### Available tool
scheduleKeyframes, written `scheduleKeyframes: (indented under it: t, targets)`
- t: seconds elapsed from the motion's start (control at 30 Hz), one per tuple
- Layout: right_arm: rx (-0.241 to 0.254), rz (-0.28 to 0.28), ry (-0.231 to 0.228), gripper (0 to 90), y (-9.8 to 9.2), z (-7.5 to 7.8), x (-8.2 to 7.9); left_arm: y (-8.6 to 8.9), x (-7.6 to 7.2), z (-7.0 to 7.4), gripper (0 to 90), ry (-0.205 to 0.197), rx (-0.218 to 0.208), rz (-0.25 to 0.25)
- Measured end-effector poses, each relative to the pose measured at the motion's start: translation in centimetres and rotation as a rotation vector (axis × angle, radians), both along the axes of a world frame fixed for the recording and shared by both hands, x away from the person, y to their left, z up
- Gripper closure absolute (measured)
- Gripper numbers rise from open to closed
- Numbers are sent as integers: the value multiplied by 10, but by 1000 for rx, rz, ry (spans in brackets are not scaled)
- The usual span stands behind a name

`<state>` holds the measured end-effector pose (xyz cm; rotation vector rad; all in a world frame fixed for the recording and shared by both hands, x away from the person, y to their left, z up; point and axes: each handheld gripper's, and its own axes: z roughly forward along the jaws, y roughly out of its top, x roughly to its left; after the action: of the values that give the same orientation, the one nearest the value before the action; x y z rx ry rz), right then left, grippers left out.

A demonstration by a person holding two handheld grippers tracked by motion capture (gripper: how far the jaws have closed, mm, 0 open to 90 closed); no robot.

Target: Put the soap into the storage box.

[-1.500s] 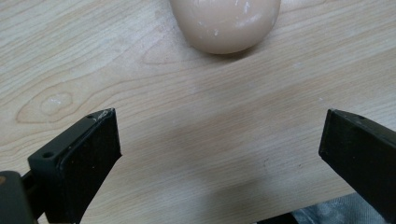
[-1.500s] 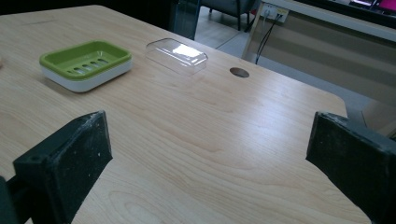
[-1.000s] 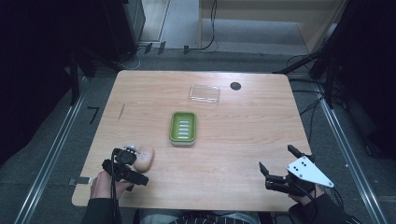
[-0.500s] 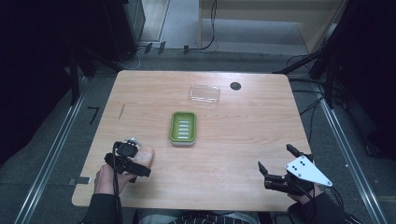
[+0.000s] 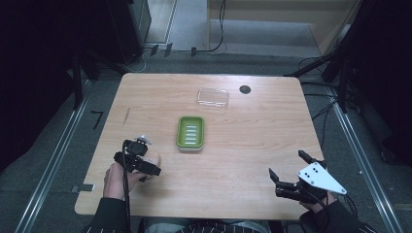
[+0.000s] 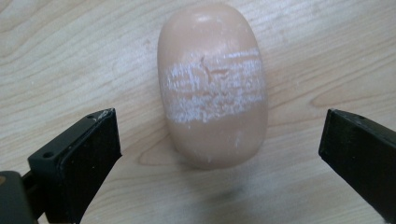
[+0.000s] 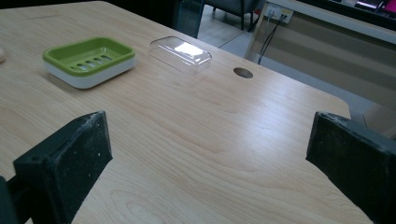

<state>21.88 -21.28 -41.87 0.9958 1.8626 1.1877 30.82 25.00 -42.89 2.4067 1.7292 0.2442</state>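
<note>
Wooden table (image 5: 243,145), left claw (image 6: 219,140) spread astride scuffed soap (image 6: 212,84), right claw (image 5: 291,172) spread.

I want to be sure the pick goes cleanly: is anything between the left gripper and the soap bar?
Nothing visible is. In the left gripper view the soap bar lies on bare table, with the left gripper open, its fingers to either side and apart from it.

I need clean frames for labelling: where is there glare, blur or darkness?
High view: the table is evenly lit, its surroundings dark. Left gripper view: the soap bar is sharp, with a soft highlight on top. Right gripper view: glare on the clear lid; near jaws slightly soft.
</note>
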Motion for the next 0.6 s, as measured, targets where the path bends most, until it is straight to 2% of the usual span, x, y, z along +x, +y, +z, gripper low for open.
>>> scheduleKeyframes:
  t: [0.23,0.6]
  targets:
    - [-4,0,2,0,0,0,0,-4,11,-2,0,1,3,0]
    - [-6,3,1,0,1,0,0,-3,26,-5,0,40,3,32]
